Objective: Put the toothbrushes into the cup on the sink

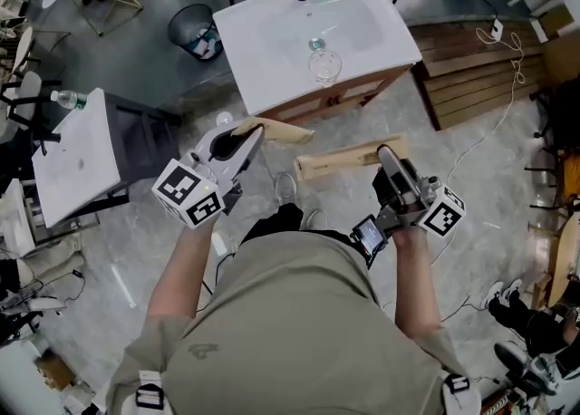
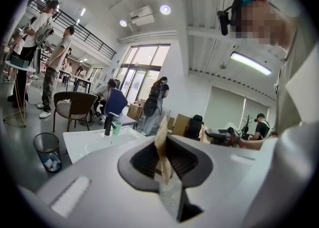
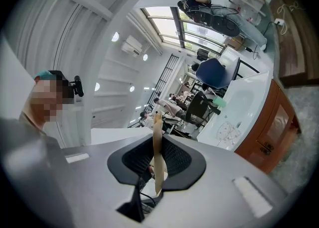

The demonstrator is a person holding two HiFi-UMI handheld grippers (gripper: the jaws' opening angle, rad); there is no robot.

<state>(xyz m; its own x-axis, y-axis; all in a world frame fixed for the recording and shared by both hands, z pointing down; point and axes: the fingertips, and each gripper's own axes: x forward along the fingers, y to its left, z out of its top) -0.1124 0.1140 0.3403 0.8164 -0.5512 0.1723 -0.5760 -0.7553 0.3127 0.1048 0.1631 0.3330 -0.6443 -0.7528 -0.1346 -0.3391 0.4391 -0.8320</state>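
Short of the sink (image 1: 263, 51), left tool (image 1: 252, 135) and right tool (image 1: 388, 155) each pinch a wrapped toothbrush (image 1: 285, 132) edgewise; either could pivot loose or topple the glass cup (image 1: 324, 66).

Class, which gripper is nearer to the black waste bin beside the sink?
Left. The left gripper, shut on a tan packet, is slightly right of the waste bin, nearer the person; the right gripper, shut on another, is far to the bin's right.
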